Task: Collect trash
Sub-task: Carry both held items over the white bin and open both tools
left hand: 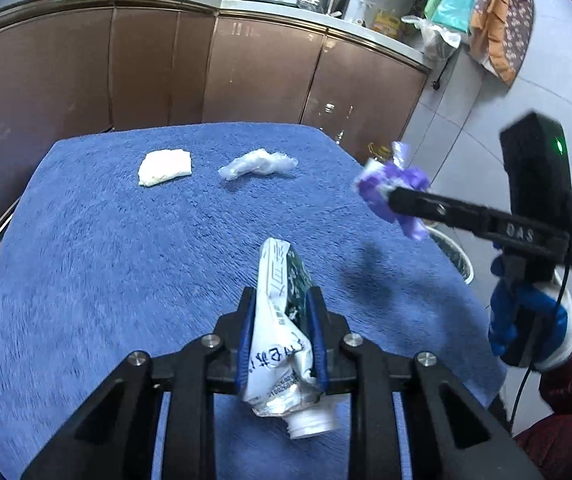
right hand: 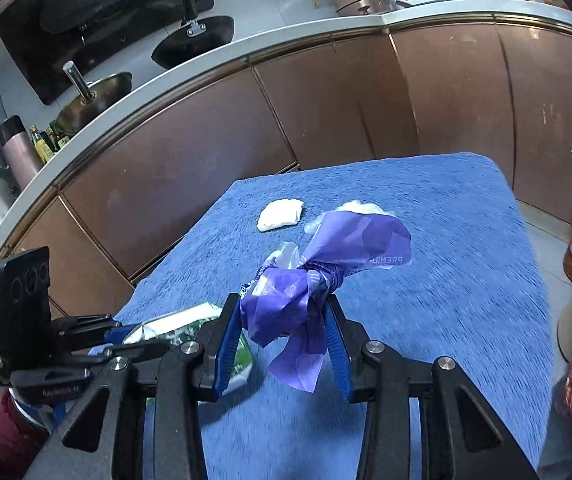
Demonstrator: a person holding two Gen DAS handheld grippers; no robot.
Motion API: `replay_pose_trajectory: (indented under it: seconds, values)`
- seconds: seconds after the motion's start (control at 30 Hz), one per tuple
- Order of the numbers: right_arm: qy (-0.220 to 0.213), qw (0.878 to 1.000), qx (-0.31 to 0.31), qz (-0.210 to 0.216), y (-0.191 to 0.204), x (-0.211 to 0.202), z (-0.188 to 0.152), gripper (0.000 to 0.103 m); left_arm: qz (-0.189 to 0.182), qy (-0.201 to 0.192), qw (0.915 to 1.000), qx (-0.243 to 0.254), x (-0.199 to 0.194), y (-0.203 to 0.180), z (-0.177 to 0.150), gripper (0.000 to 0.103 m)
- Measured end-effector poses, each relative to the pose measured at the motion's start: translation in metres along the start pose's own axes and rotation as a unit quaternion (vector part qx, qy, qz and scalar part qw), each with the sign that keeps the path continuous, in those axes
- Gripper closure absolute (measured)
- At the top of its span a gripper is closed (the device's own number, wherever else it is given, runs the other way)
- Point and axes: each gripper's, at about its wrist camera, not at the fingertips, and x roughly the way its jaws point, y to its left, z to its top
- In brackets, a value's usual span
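Left hand-held gripper [left hand: 283, 336] clamped on crushed pouch [left hand: 286, 320], right hand-held gripper [right hand: 281, 340] on purple wrapper [right hand: 310, 280]; both lifted off desk [left hand: 125, 260], likely for binning. Wad [left hand: 164, 167], film [left hand: 257, 164] left far.

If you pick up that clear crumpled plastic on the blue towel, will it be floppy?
Probably. The clear crumpled plastic looks thin and wrinkled, so it should squash and droop. It seems very light, so it might slip from the pads or drift off the blue towel.
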Motion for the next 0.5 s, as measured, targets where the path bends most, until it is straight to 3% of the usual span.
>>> replay_pose_trajectory:
  seconds: [0.27,0.5]
  values:
    - [-0.029,0.999,0.015,-0.006,-0.01,-0.045,-0.013,0.065,-0.012,-0.024,0.9987,-0.044,-0.014,-0.012,0.006,0.08]
    - [-0.065,0.997,0.039,-0.021,-0.037,-0.078,-0.014,0.065,-0.042,-0.032,0.997,-0.057,-0.011,-0.025,0.037,0.08]
